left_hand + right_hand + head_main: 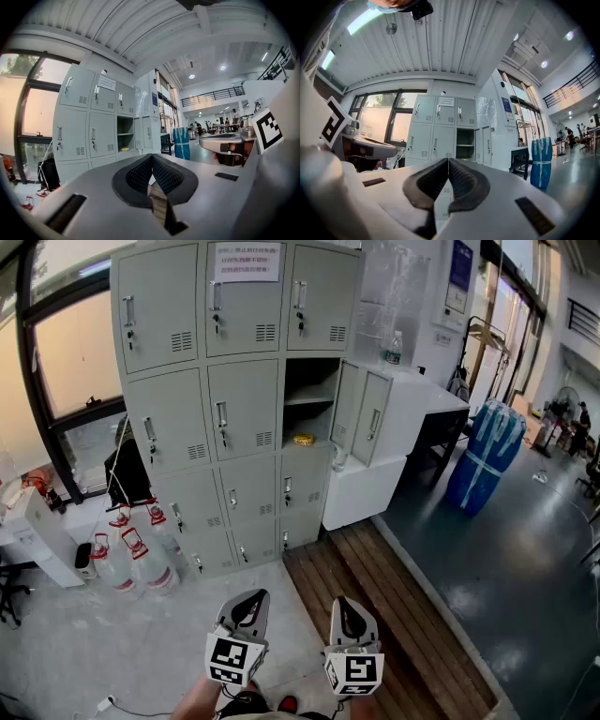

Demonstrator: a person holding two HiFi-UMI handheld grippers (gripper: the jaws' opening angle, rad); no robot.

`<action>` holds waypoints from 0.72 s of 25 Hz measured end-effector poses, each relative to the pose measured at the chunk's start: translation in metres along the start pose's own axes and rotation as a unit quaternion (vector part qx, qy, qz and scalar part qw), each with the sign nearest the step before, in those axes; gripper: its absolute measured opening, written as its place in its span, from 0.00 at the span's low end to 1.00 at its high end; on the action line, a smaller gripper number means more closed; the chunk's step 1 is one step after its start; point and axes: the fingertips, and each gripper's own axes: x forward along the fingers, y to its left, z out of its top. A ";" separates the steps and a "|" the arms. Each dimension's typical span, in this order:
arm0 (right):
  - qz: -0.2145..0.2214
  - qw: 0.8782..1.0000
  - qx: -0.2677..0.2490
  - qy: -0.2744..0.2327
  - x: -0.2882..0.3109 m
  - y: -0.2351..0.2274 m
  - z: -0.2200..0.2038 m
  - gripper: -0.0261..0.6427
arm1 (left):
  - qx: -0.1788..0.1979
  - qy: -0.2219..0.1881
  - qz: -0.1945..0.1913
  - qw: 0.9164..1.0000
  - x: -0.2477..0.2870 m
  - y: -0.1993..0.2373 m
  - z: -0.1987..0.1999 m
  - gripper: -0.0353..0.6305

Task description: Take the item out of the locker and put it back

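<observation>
A grey bank of lockers stands ahead of me, with one compartment in the right column open and its door swung out to the right. A small yellow item lies on the floor of that compartment, below a shelf; it also shows as the yellow item in the left gripper view. Both grippers hang low near my body, far from the lockers. My left gripper is shut with nothing between its pads. My right gripper is shut and empty too.
Clear jugs with red caps and a black bag sit at the lockers' left foot. A white cabinet adjoins the open door. A blue wrapped bundle stands further right. Wooden planks run along the floor ahead.
</observation>
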 end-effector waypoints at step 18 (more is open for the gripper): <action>-0.004 1.000 0.010 0.008 0.087 -0.022 -0.017 0.07 | -0.001 0.006 -0.003 1.000 0.083 0.046 -0.007 0.09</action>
